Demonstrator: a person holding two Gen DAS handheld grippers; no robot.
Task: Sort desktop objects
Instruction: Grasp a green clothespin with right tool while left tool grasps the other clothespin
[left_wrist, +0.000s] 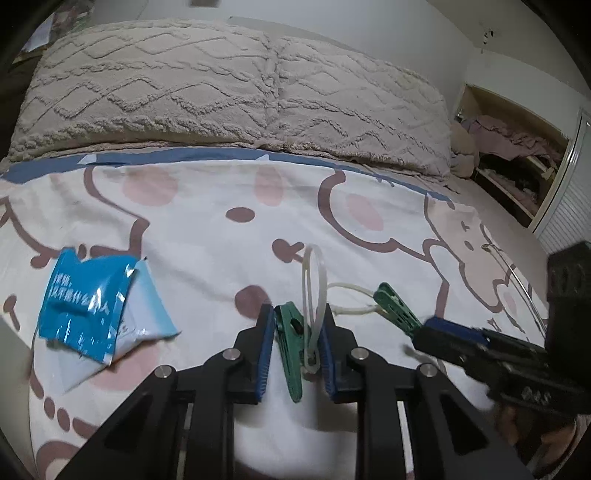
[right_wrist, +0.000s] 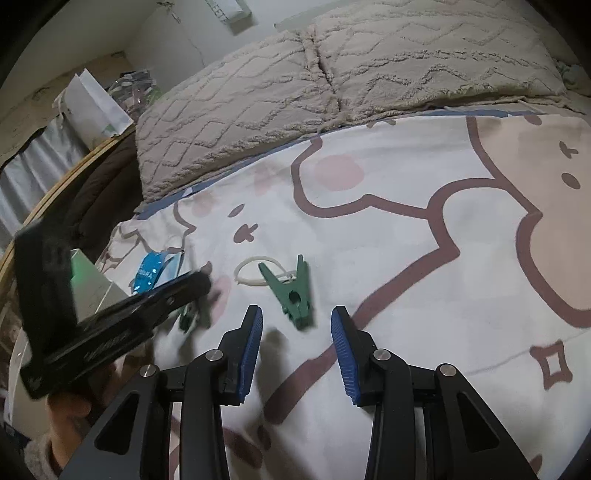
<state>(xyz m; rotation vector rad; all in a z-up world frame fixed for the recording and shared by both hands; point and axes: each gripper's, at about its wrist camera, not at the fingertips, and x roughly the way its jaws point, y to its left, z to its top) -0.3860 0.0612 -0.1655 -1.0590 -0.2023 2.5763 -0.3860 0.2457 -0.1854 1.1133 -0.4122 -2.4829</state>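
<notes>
At the lower centre of the left wrist view, the left gripper is clenched on a green clip with a white loop. The right gripper hangs released, a second clip lying just beyond it on the sheet.

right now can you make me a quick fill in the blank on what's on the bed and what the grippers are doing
The left gripper is shut on a ____ clothespin.
The second clothespin lies ahead of the ____ gripper, whose jaws stand open.
A white ____ tie loops beside the held clothespin.
The foil sachet is ____ in colour.

Missing words: green; right; cable; blue
</notes>
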